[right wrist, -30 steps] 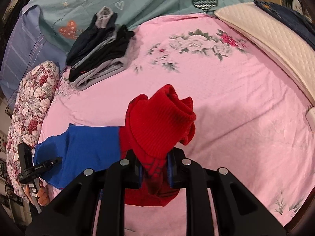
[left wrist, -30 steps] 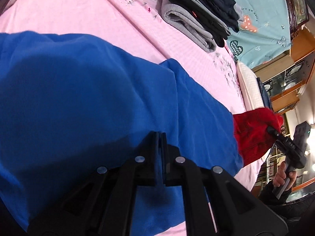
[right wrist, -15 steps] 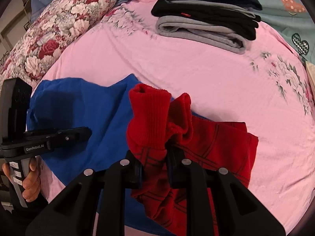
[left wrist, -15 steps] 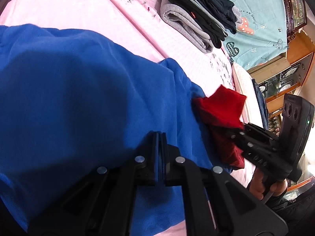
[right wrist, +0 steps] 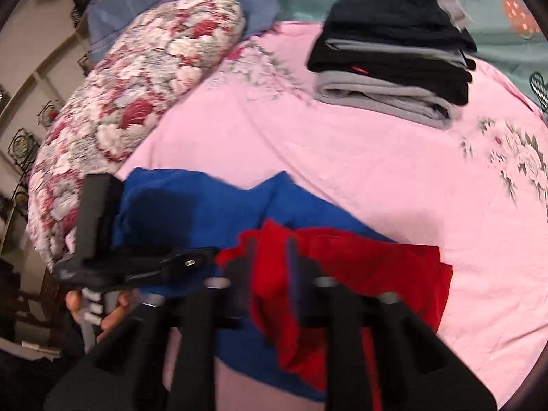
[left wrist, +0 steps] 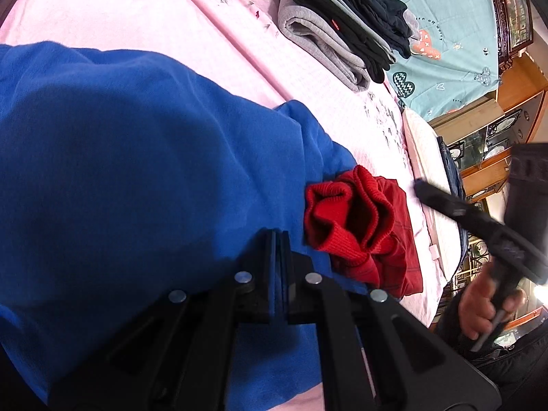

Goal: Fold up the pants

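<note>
**Inspector A:** Left gripper: state of the jaws?

**Inspector B:** They are pressed together, with a thin fold of the blue upper part of the pants pinched between them. The gripper is angled downward over the near edge of the bed. In the right wrist view the left hand is seen wrapped around its handle at the near left.

**Inspector A:** Right gripper?

**Inspector B:** Its jaws are nearly closed and have just been closing. Red cloth is seen in the narrow gap between them, but the picture is blurred. In the left wrist view one fingertip appears just right of the red cuffs. Whether the cloth is actually pinched cannot be told. The gripper is tilted steeply down, and the right hand is seen on its handle at the near right.

**Inspector A:** Position of the garment?

**Inspector B:** The pants are spread on the near part of the pink bed. The red legs are doubled back, with the cuffs lying bunched on the blue cloth. A stack of folded clothes is noted at the far right, well apart, and a floral pillow at the far left.
</note>
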Available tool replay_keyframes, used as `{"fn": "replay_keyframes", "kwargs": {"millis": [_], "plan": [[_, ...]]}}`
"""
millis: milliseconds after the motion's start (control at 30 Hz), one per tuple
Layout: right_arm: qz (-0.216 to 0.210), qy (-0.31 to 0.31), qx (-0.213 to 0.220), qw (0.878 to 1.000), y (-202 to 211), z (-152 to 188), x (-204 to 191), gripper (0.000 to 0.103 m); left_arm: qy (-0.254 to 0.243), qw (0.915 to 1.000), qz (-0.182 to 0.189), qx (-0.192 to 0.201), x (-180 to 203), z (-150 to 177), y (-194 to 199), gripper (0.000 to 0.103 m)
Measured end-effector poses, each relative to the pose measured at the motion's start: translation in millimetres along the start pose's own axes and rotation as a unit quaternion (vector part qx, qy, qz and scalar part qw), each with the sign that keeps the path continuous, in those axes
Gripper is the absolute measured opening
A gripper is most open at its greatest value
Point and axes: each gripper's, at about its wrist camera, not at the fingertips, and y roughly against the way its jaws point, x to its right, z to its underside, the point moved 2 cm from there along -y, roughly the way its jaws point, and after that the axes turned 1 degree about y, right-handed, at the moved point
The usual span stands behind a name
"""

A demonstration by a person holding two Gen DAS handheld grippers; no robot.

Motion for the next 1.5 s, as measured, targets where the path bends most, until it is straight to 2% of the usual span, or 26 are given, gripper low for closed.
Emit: {"fn": "replay_keyframes", "kwargs": {"millis": [100, 200, 267, 367, 433, 467, 500, 567, 633, 667, 733, 767, 800, 900, 967, 1033, 1133, 1267, 1400, 1500], "plan": [[-0.027, -0.017, -0.041, 0.999, -32, 3, 8, 0.012, 0.001, 1.0000, 0.000, -0.001, 0, 0, -1, 0.004], [-0.032, -0.029, -0.084, 0.996, -68, 15, 12, 0.009, 0.002, 1.0000, 0.000, -0.002, -1, 0, -1, 0.004], [-0.027, -0.024, -0.076, 0.996, -63, 14, 9, 0.010, 0.002, 1.0000, 0.000, -0.001, -1, 0, -1, 0.004], [-0.052, -0.028, -0.049, 0.997, -32, 9, 14, 0.013, 0.002, 1.0000, 0.000, 0.001, 0, 1, -1, 0.004], [-0.038, -0.036, -0.002, 0.999, 3, 8, 28, 0.027, 0.006, 1.0000, 0.004, 0.002, -2, 1, 0, 0.004], [-0.020, -0.039, 0.019, 0.999, 18, 10, 37, 0.043, 0.009, 0.9999, 0.007, 0.002, -3, 1, 0, 0.004], [0.003, -0.044, 0.043, 0.998, 36, 14, 47, 0.052, 0.015, 0.9998, 0.013, 0.001, -4, 1, 0, 0.004], [0.024, -0.056, 0.064, 0.996, 61, 26, 65, 0.053, 0.023, 0.9996, 0.018, 0.002, -7, 1, 2, 0.004], [0.020, -0.089, 0.064, 0.994, 75, 44, 88, 0.060, 0.027, 0.9996, 0.002, 0.013, -5, 4, 8, 0.004], [0.012, -0.104, 0.062, 0.993, 78, 52, 96, 0.060, 0.022, 0.9995, -0.015, 0.019, -1, 6, 13, 0.006], [-0.002, -0.117, 0.048, 0.992, 82, 70, 108, 0.060, 0.023, 0.9985, -0.037, 0.032, 6, 11, 29, 0.038], [-0.002, -0.119, 0.046, 0.992, 84, 74, 112, 0.060, 0.026, 0.9977, -0.036, 0.051, 10, 14, 45, 0.069], [0.000, -0.120, 0.049, 0.992, 87, 79, 115, 0.060, 0.029, 0.9963, -0.035, 0.073, 13, 17, 61, 0.078], [-0.012, -0.124, 0.066, 0.990, 95, 86, 115, 0.060, 0.058, 0.9885, -0.056, 0.128, 12, 25, 116, 0.081], [-0.021, -0.126, 0.074, 0.989, 97, 88, 115, 0.060, 0.105, 0.9790, -0.093, 0.148, -3, 30, 143, 0.082], [-0.034, -0.125, 0.077, 0.989, 97, 93, 116, 0.060, 0.149, 0.9711, -0.100, 0.158, -20, 34, 158, 0.082], [-0.050, -0.123, 0.070, 0.989, 93, 100, 117, 0.060, 0.185, 0.9644, -0.112, 0.152, -37, 36, 157, 0.082], [-0.053, -0.133, 0.072, 0.987, 97, 106, 123, 0.060, 0.202, 0.9647, -0.105, 0.132, -45, 33, 137, 0.082], [-0.046, -0.149, 0.089, 0.984, 107, 115, 135, 0.060, 0.224, 0.9573, -0.144, 0.112, -56, 26, 114, 0.082], [-0.041, -0.162, 0.095, 0.981, 110, 121, 143, 0.060, 0.233, 0.9548, -0.148, 0.111, -62, 25, 112, 0.082]]}}
